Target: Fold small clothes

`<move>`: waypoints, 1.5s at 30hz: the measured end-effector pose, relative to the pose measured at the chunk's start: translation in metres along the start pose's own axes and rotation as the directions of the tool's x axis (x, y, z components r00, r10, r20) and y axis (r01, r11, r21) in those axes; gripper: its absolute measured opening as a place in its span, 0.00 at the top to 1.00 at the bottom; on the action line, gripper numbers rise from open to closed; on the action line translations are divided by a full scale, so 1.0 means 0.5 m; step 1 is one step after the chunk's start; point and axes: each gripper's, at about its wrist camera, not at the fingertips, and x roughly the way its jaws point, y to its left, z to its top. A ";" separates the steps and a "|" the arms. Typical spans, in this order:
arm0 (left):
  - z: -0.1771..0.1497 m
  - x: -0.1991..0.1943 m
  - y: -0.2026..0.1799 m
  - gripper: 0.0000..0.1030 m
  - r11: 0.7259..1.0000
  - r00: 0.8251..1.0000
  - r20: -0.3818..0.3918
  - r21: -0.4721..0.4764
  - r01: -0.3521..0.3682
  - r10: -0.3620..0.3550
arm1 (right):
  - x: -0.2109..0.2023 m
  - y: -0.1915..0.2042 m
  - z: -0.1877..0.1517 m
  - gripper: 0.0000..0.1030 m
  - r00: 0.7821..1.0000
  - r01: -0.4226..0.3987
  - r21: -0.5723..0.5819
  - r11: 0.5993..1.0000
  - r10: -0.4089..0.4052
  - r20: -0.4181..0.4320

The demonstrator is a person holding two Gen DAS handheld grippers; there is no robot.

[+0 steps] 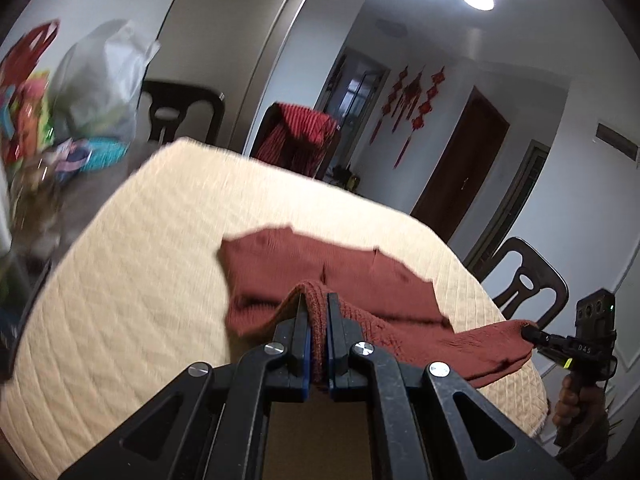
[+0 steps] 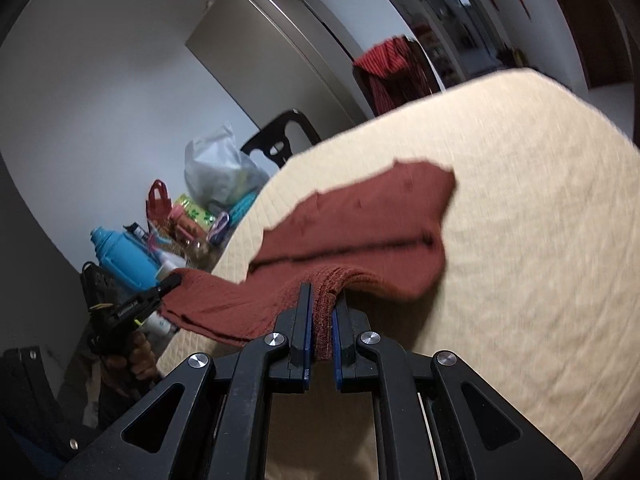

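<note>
A rust-red knit garment [image 1: 320, 268] lies on the cream quilted table cover [image 1: 140, 280], its near hem lifted off the table. My left gripper [image 1: 316, 300] is shut on one corner of the hem. My right gripper [image 1: 528, 334] pinches the other corner at the table's right edge. In the right wrist view my right gripper [image 2: 322, 292] is shut on the ribbed hem of the garment [image 2: 360, 216], and my left gripper [image 2: 172, 280] holds the far corner at the left. The hem hangs stretched between the two.
Dark chairs [image 1: 524, 280] stand around the table; one carries a red striped cloth [image 1: 300, 140]. A plastic bag [image 1: 100, 80], colourful packages and a blue bottle [image 2: 124, 256] sit at the table's left side. A doorway [image 1: 460, 168] is behind.
</note>
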 end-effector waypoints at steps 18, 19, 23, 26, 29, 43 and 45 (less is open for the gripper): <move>0.119 0.347 0.083 0.93 0.990 0.963 -0.230 0.009 -0.142 0.140 | 0.266 -0.130 0.187 0.93 0.990 0.073 0.124 0.990 -0.057 -0.131; 0.113 0.365 0.093 0.93 0.989 0.957 -0.253 0.000 -0.150 0.145 | 0.283 -0.147 0.184 0.93 0.987 0.085 0.148 0.985 -0.062 -0.151; 0.104 0.396 0.110 0.93 0.988 0.946 -0.297 -0.037 -0.150 0.132 | 0.310 -0.190 0.182 0.93 0.979 0.110 0.212 0.971 -0.069 -0.193; 0.122 0.391 0.108 0.93 0.990 0.956 -0.273 -0.054 -0.129 0.109 | 0.299 -0.179 0.202 0.93 0.985 0.088 0.202 0.975 -0.054 -0.166; 0.141 0.408 0.105 0.93 0.990 0.958 -0.266 -0.059 -0.125 0.105 | 0.310 -0.174 0.227 0.93 0.985 0.086 0.194 0.977 -0.055 -0.161; 0.134 0.453 0.140 0.78 0.979 0.949 -0.302 -0.151 -0.138 0.087 | 0.374 -0.223 0.249 0.78 0.980 0.128 0.272 0.954 -0.080 -0.180; 0.140 0.440 0.143 0.64 0.976 0.956 -0.269 -0.143 -0.163 0.120 | 0.360 -0.213 0.257 0.67 0.987 0.114 0.251 0.961 -0.080 -0.141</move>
